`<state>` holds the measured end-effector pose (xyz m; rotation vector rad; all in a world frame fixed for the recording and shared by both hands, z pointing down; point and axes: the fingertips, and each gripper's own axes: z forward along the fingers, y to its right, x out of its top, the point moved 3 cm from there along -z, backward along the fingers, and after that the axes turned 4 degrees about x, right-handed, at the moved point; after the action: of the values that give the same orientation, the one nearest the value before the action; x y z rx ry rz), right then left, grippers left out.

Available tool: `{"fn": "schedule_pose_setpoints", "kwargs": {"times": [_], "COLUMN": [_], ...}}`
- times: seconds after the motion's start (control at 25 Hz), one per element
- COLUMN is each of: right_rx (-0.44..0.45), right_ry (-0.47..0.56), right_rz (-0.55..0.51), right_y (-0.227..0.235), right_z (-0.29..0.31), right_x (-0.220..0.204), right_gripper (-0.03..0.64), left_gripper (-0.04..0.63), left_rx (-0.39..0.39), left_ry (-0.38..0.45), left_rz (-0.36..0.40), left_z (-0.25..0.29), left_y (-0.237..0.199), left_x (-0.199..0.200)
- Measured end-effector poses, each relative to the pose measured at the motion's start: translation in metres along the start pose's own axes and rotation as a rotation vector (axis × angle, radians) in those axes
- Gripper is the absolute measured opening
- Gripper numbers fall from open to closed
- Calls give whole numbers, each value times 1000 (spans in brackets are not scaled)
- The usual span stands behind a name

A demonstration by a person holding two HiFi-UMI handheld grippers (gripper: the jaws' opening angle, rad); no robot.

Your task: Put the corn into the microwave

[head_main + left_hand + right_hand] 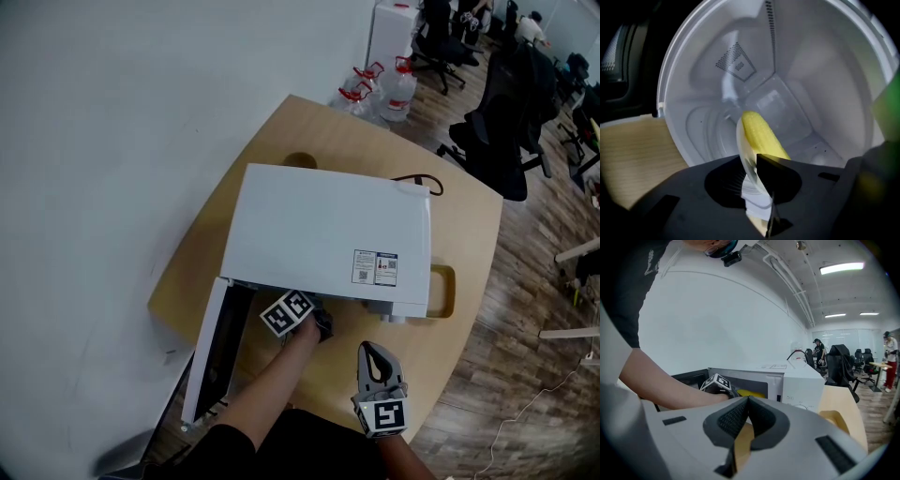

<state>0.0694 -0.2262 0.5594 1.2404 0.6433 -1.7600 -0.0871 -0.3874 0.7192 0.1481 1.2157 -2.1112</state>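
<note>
Between the pads of the left tongs [757, 159] sits the corn [761, 136]. The jaws stand only narrowly apart and are closed on its near end, so the yellow cob juts forward past the tips into the white cavity of the microwave [328, 234]. It is carried end-first, probably so that it passes cleanly through the opening and can be lowered onto the glass turntable [708, 133] just ahead of and below those tongs. Whether the far tip touches the glass I cannot tell. The door [214, 347] hangs wide open on the left of the left tongs, clearing the way in. The right tongs [747, 401] hold back nearer the person and to the right of the left pair, over the near edge of the tabletop [450, 347]. Their jaws are pressed together with nothing between them, and they look to have no part in this step. The left gripper view alone shows the grip and the cavity floor. From the head view only the marker cube [287, 312] and the forearm show at the microwave's mouth, with the tips and the cob hidden under the casing. The right gripper view adds a side look: a strip of yellow inside the opening, just beyond that cube. By my reading, the corn is inside but not yet let go.
</note>
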Motion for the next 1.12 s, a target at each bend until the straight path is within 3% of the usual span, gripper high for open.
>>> {"fn": "schedule_pose_setpoints", "kwargs": {"times": [0.12,0.4,1.12], "right_rx": [-6,-20,-16], "right_ry": [6,2,-25], "right_rz": [4,11,17], "right_y": [2,3,-4], "right_z": [-5,-12,-16], "right_x": [-1,1,-3], "right_gripper": [59,59,60], "left_gripper": [66,95,186], "left_rx": [22,48,133], "left_ry": [17,51,95], "left_rz": [116,276,580], "left_z": [0,5,5], "left_y": [1,3,5], "left_x": [0,1,2]}}
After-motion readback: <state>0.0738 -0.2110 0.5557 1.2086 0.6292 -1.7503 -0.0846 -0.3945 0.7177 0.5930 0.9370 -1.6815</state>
